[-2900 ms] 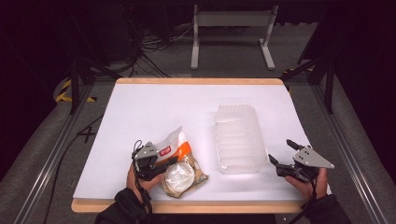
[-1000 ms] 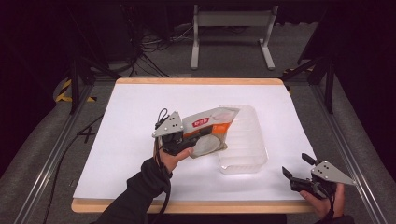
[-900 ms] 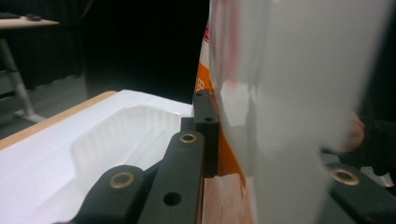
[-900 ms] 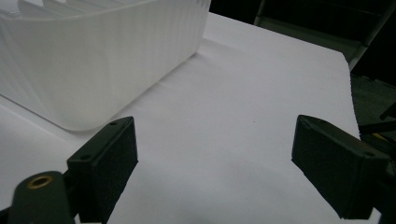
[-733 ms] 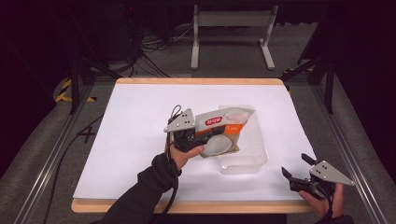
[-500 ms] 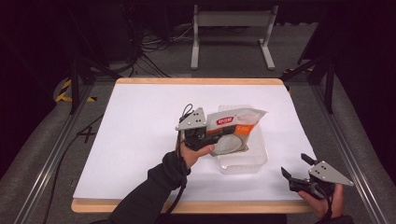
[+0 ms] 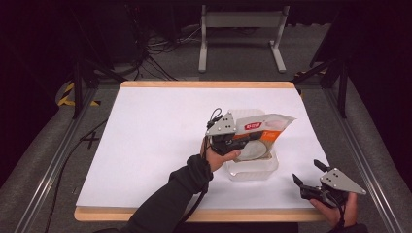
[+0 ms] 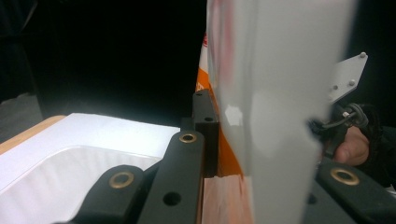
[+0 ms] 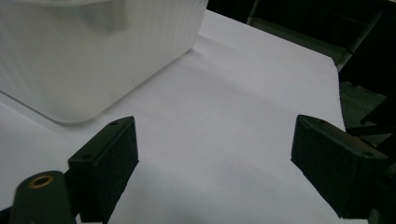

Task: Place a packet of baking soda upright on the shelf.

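Packet (image 7: 262,131) is gripped by the left claw (image 7: 238,143) directly above the tub (image 7: 252,170); if released crooked, it could catch the rim. Right claw (image 7: 308,174) is spread, idle beside the tub.

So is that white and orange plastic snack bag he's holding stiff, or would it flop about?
Probably fairly floppy: the white and orange plastic snack bag is pinched at one end by the left gripper and juts out over the clear ribbed plastic tub. It looks light. Its glossy film might be slippery.
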The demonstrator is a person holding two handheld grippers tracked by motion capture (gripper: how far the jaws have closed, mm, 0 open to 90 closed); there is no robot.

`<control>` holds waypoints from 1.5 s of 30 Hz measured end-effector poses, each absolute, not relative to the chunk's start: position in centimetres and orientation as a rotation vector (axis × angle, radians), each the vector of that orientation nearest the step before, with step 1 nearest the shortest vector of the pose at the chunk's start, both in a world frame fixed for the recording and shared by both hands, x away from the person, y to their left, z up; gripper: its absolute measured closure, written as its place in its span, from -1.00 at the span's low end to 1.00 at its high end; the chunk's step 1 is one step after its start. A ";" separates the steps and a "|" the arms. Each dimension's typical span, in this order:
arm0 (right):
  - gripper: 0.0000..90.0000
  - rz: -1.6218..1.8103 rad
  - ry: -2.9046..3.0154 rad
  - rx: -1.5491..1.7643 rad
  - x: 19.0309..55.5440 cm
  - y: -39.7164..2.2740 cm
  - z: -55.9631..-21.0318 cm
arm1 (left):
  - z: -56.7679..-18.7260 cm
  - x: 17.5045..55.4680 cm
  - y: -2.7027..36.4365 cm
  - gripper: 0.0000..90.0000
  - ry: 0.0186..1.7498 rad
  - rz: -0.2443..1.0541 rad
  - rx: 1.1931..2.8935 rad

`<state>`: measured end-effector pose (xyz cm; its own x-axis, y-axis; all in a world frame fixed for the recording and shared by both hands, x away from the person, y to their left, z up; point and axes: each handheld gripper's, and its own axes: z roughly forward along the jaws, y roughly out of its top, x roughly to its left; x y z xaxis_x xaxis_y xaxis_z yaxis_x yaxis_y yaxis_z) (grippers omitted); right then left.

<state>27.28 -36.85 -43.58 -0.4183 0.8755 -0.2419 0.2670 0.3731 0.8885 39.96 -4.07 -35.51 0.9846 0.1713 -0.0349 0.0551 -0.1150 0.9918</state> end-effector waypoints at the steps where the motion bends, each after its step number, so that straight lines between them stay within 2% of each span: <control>1: -0.66 1.038 1.885 0.989 27.3 -36.9 -43.6 | -35.9 40.0 -4.3 1.00 0.154 0.085 1.678; 14: -0.66 1.033 1.889 0.979 27.2 -36.7 -43.5 | -39.6 39.9 -4.5 0.99 0.186 0.002 1.694; 45: -0.64 1.035 1.909 0.958 27.1 -36.4 -43.5 | -39.9 39.6 -3.8 0.98 0.178 0.055 1.808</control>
